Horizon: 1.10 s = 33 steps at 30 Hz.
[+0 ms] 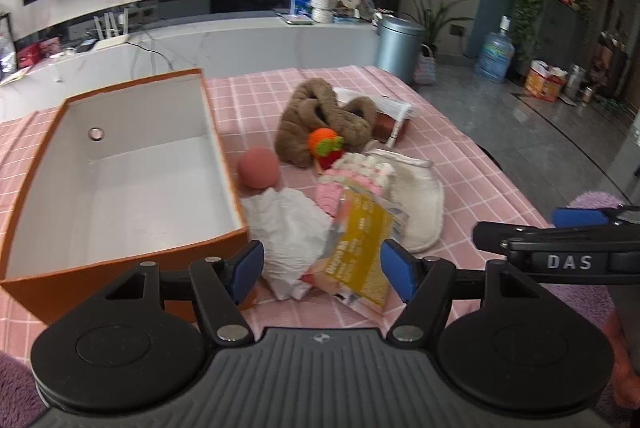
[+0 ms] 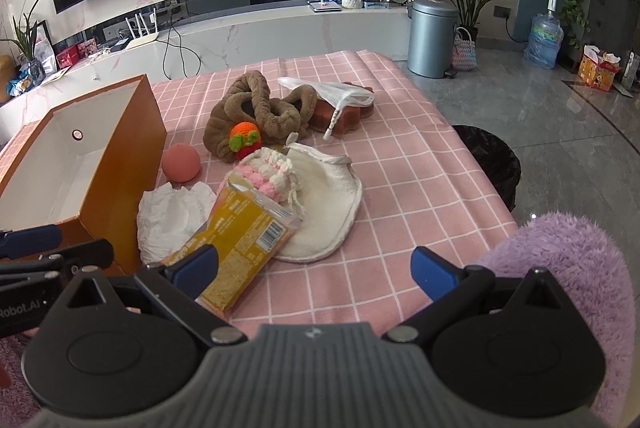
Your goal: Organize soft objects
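An open orange box [image 1: 120,163] with a white inside stands on the pink checked table, also in the right wrist view [image 2: 116,163]. Right of it lie a pink ball [image 1: 257,171], crumpled white tissue [image 1: 288,232], a yellow packet [image 1: 360,248], a pink-and-white knit pouch [image 1: 356,175], a white cloth [image 1: 420,203], brown plush slippers [image 1: 324,119] and an orange-red knit toy [image 1: 324,143]. My left gripper [image 1: 322,268] is open above the tissue and packet. My right gripper [image 2: 314,268] is open above the table's near edge, by the packet [image 2: 244,240].
A brown block under a white mesh bag [image 2: 340,99] lies at the table's far right. A purple fluffy cover [image 2: 580,268] is at the near right. A black bin [image 2: 492,159] stands beside the table. A white TV counter [image 2: 280,27] runs behind.
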### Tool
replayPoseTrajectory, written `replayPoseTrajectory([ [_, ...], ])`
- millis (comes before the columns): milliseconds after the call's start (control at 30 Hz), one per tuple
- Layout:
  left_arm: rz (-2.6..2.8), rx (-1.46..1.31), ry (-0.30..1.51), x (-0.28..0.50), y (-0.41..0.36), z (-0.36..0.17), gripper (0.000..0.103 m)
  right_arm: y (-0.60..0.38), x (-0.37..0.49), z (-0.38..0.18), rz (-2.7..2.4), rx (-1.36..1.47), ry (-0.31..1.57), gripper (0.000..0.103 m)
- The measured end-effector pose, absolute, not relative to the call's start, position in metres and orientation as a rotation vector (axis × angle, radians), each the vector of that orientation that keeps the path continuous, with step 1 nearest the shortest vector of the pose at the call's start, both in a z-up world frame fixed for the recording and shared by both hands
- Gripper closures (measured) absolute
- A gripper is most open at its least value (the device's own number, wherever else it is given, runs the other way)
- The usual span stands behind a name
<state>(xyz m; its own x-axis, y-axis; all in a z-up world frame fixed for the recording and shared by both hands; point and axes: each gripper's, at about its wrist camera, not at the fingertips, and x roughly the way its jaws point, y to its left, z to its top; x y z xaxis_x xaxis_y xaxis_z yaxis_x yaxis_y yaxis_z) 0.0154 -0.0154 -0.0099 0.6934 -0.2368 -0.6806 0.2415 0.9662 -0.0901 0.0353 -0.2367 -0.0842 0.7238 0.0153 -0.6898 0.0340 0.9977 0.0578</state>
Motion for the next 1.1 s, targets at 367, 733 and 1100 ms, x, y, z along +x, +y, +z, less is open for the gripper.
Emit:
replayPoseTrajectory([
  [367,-0.378,0.014,0.925,0.079,-0.048,-0.028,0.034,-0.247,0.079,-0.114,0.120,0.061,0.870,0.061],
  [733,-0.314,0.004,1.130,0.136,-0.063,-0.073,0.031,-0.251,0.123,-0.154,0.230,0.154,0.968,0.071],
  [1100,-0.330,-0.001,1.160,0.150,-0.068,-0.094,0.030,-0.247,0.143,-0.175,0.259,0.197,1.012,0.071],
])
